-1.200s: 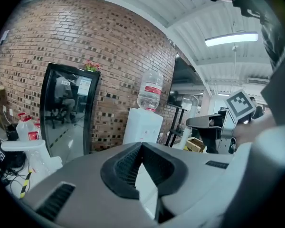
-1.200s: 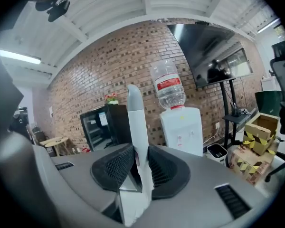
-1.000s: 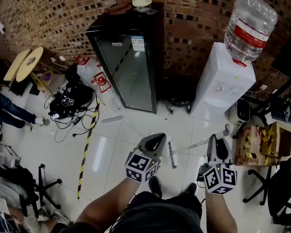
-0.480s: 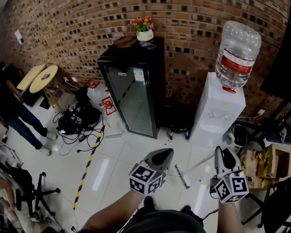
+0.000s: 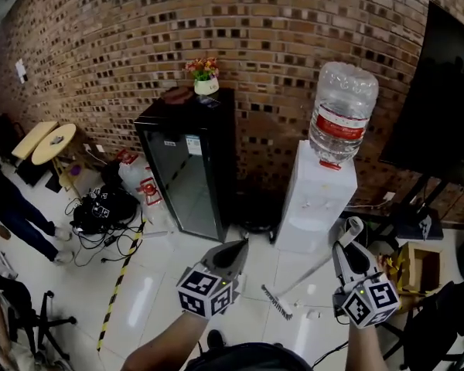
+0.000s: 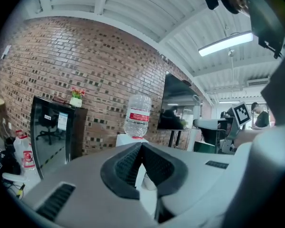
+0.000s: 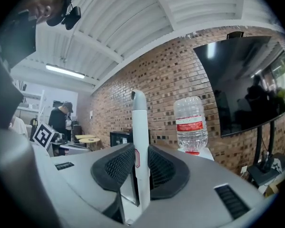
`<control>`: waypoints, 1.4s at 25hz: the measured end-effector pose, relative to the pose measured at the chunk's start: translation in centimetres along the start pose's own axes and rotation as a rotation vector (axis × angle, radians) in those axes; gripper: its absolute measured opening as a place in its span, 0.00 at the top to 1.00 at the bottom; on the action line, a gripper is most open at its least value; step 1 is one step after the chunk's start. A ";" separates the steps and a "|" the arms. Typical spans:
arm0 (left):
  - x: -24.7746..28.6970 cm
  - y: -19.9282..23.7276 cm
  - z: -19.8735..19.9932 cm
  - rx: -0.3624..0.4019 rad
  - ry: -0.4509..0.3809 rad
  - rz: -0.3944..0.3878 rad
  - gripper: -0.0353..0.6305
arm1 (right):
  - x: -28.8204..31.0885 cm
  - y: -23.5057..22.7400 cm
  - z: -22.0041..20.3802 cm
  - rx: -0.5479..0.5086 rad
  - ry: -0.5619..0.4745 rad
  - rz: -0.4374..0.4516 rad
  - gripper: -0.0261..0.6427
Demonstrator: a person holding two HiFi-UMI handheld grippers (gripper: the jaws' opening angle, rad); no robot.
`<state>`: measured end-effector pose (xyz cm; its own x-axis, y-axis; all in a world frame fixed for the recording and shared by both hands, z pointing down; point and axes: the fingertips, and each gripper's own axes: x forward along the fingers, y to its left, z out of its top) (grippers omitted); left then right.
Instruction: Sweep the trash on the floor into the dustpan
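Little of the sweeping seems done yet. At left, the left gripper hangs with jaws drawn together on nothing, and no dustpan shows. Right of it, the broom rests its head on the floor near pale specks, possibly the trash. Farther right, the right gripper clamps the broom's handle.

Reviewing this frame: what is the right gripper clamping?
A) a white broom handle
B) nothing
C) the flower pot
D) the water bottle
A: in the right gripper view, the right gripper has its jaws closed on the white broom handle, which sticks out past their tips.
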<state>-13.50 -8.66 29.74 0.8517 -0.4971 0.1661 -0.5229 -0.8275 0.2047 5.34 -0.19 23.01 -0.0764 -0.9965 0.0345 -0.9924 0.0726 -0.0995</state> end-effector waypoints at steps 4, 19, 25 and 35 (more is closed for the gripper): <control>0.6 -2.7 1.5 -0.007 -0.035 -0.003 0.94 | -2.2 -1.6 1.2 -0.017 -0.015 -0.002 0.80; 1.3 -7.3 3.8 0.064 -0.081 -0.047 0.94 | -7.7 -5.4 4.5 -0.046 -0.077 -0.103 0.80; 1.3 -7.7 3.8 0.064 -0.089 -0.051 0.94 | -8.8 -5.9 4.2 -0.052 -0.064 -0.134 0.80; 1.8 -7.9 3.6 0.067 -0.092 -0.040 0.94 | -9.3 -7.2 3.3 -0.016 -0.059 -0.161 0.80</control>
<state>-7.69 -3.94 24.97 0.8729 -0.4830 0.0690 -0.4878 -0.8610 0.1439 13.50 8.40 20.08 0.0889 -0.9960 -0.0096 -0.9928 -0.0879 -0.0815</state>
